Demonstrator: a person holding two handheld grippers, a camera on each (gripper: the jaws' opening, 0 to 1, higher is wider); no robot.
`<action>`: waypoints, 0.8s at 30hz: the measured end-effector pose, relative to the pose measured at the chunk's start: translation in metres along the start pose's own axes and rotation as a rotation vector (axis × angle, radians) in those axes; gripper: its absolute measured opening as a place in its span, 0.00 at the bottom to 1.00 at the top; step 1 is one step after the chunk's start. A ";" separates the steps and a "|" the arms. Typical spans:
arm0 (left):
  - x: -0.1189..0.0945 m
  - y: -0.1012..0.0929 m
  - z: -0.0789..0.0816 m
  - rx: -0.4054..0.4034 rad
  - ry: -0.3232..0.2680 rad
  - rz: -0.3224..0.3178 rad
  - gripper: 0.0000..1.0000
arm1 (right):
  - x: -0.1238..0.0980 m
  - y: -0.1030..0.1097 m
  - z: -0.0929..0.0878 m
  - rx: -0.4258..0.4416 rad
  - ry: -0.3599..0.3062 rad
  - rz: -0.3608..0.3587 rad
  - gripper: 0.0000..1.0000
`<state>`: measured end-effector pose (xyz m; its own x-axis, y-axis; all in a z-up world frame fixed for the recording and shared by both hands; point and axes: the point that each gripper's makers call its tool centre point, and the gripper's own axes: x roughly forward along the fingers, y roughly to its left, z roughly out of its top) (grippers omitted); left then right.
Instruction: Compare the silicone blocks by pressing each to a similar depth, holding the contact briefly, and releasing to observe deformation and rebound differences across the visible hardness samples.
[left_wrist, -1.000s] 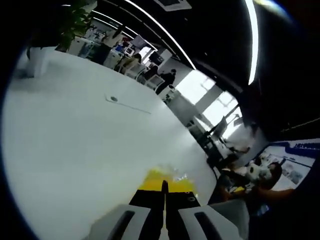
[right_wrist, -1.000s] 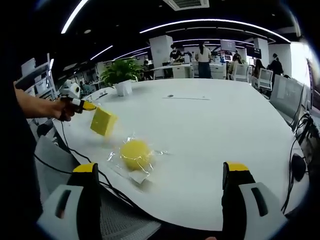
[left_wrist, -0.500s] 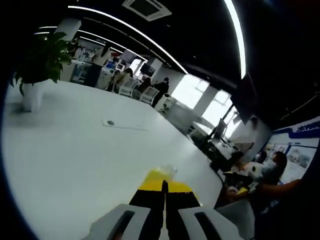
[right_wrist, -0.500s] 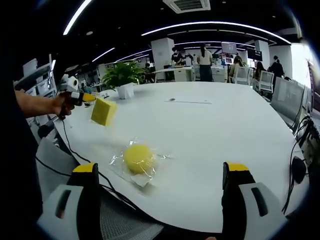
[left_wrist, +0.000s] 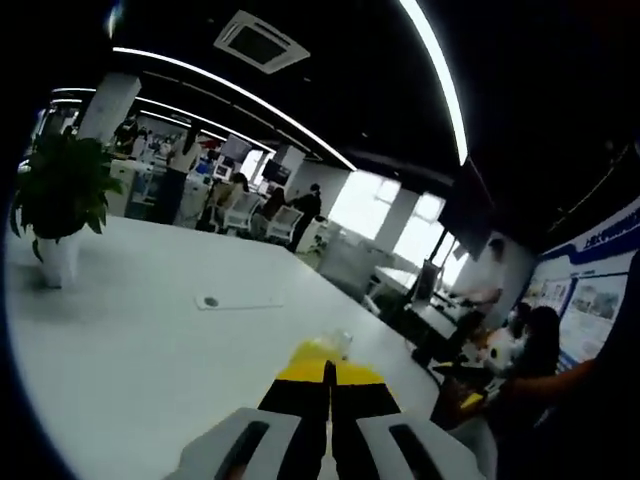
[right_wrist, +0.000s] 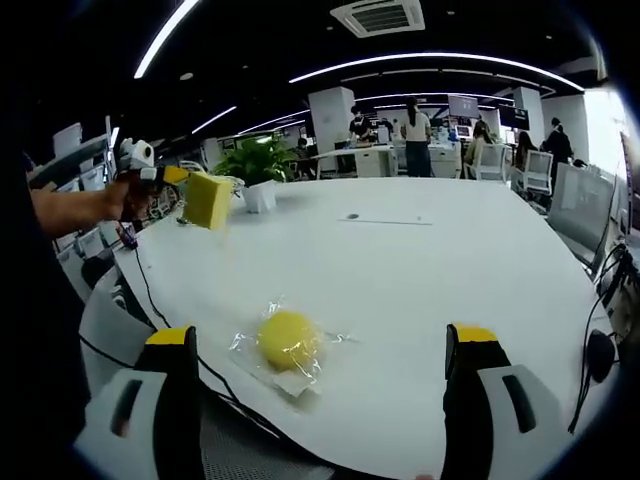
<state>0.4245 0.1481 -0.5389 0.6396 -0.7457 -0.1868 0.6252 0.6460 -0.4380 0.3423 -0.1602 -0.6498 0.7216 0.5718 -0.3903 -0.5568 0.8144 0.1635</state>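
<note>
In the right gripper view, the left gripper (right_wrist: 160, 177) sits at the far left, raised well above the white worktop (right_wrist: 430, 260) and clamped on a yellow square block (right_wrist: 208, 199). In the left gripper view its jaws (left_wrist: 327, 375) meet with only a thin seam between them, the block's yellow edge peeking past the tips. Further right, a round yellow block (right_wrist: 288, 338) lies in a clear plastic wrapper (right_wrist: 290, 372) on the worktop near its front edge, between the right gripper's (right_wrist: 325, 345) wide-spread jaws but untouched by them. The step in hand looks like a squeeze test on the square block; doing it well means holding steady pressure briefly, then opening smoothly to watch it rebound, and matching that depth on the round block.
</note>
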 end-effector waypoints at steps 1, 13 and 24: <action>-0.001 -0.002 0.003 0.006 -0.003 -0.001 0.00 | 0.000 0.000 0.002 -0.001 -0.003 0.002 0.97; -0.013 -0.027 0.031 0.031 -0.057 -0.042 0.00 | 0.003 0.013 0.060 -0.040 -0.102 0.055 0.97; -0.017 -0.054 0.047 0.036 -0.081 -0.105 0.00 | 0.008 0.027 0.101 -0.094 -0.144 0.131 0.97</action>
<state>0.4012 0.1338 -0.4707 0.6028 -0.7949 -0.0695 0.7052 0.5715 -0.4197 0.3743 -0.1235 -0.5568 0.6881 0.6858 -0.2369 -0.6808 0.7232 0.1161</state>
